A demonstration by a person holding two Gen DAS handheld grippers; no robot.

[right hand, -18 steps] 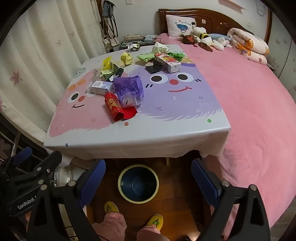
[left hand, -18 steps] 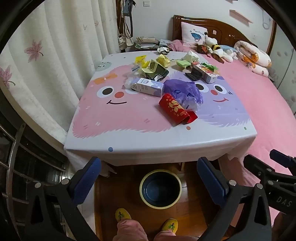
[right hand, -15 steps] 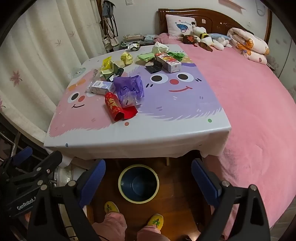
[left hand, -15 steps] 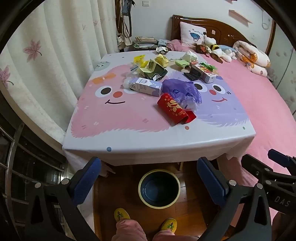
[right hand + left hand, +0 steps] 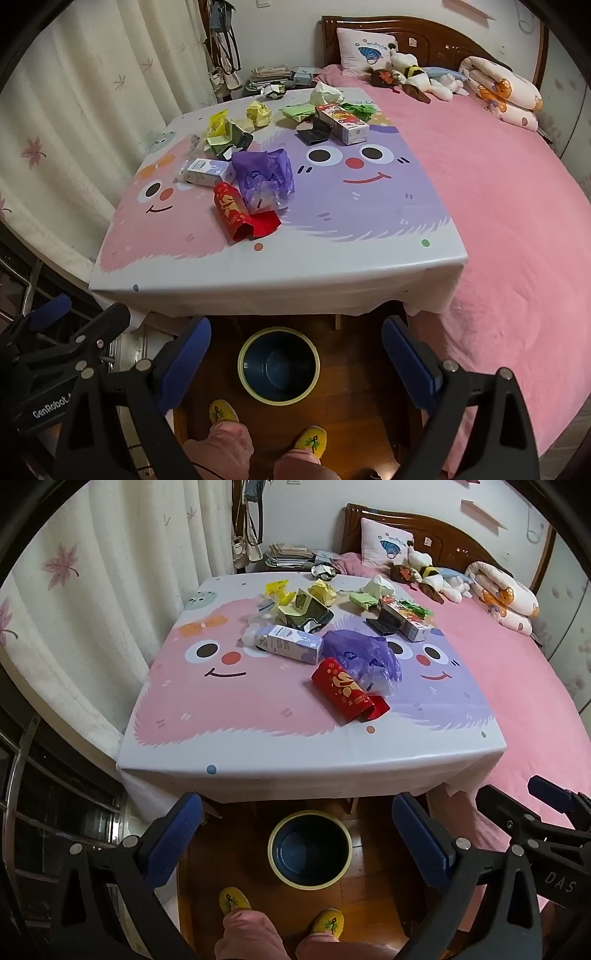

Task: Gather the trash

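Observation:
Trash lies on a table (image 5: 258, 753) with a pink and purple cartoon cloth: a red packet (image 5: 345, 691), a crumpled purple bag (image 5: 364, 653), a white and lilac carton (image 5: 293, 643), yellow and green wrappers (image 5: 301, 603) and a printed box (image 5: 404, 618). The same items show in the right wrist view, with the red packet (image 5: 234, 210) nearest the front. A dark blue bin with a cream rim (image 5: 309, 845) stands on the floor below the table's front edge. My left gripper (image 5: 297, 834) and right gripper (image 5: 295, 356) are both open, empty, held above the bin and short of the table.
A pink bed (image 5: 498, 206) with plush toys (image 5: 413, 75) and a rolled quilt adjoins the table's right side. White curtains (image 5: 92, 590) hang on the left. The person's yellow slippers (image 5: 232, 901) stand on the wooden floor by the bin. A metal rack (image 5: 33, 812) is at the lower left.
Both views have shifted slightly, with the table and bin sitting a little lower left in the left wrist view. Both grippers stay open and nothing on the table has moved.

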